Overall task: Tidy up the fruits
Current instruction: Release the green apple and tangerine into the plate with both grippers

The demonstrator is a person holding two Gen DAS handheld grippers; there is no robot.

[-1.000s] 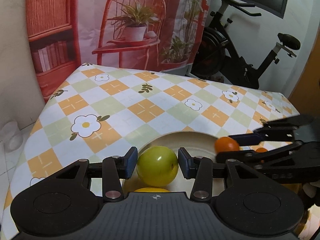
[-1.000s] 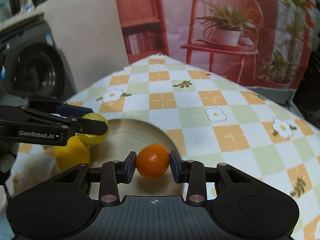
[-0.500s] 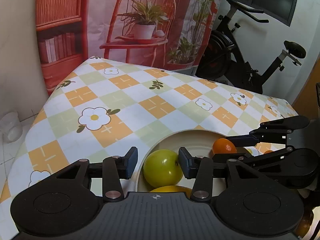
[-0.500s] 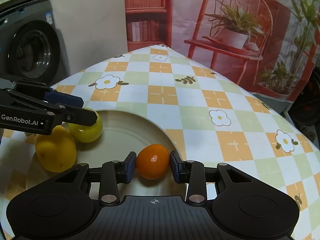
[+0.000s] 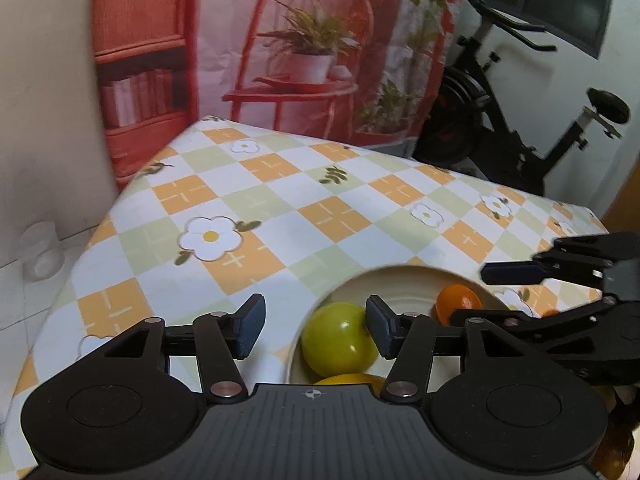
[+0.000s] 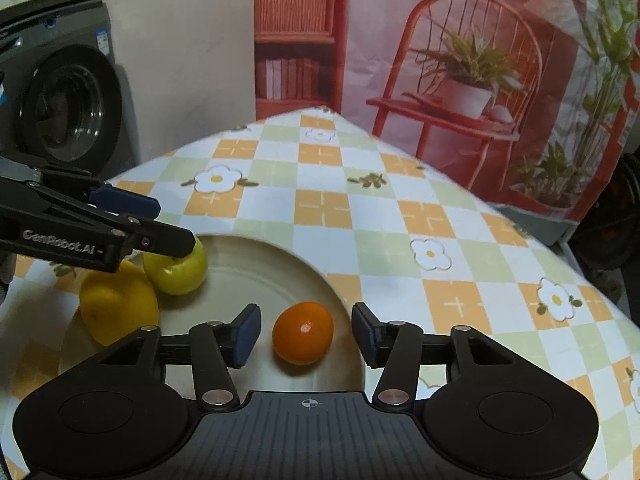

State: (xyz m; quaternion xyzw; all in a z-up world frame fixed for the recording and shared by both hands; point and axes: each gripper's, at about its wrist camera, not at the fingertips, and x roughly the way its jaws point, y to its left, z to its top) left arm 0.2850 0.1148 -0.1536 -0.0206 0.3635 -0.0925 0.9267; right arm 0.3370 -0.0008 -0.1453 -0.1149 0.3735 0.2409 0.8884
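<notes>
A cream plate (image 6: 256, 264) lies on the checked flower tablecloth. An orange (image 6: 303, 338) rests on it between the pads of my right gripper (image 6: 307, 334). Its jaws are opening, with a gap on each side of the fruit. A green apple (image 5: 338, 340) sits at the plate's (image 5: 400, 284) left rim inside my left gripper (image 5: 316, 330). Those jaws are opening too: the left pad stands well clear and the right pad is close beside the apple. A yellow lemon (image 6: 118, 308) lies next to the apple (image 6: 180, 274). Each gripper shows in the other's view: the left gripper (image 6: 174, 227) and the right gripper (image 5: 470, 294) over the orange (image 5: 458, 302).
The tablecloth (image 5: 280, 208) stretches away beyond the plate to the far table edge. A washing machine (image 6: 68, 108) stands off the table's left side, an exercise bike (image 5: 500, 120) behind its right. A printed backdrop with a red chair (image 6: 460, 80) hangs at the back.
Both grippers were shut on their fruit and have spread their jaws. The orange and the apple now lie free on the plate. The left gripper shifted slightly left of the apple.
</notes>
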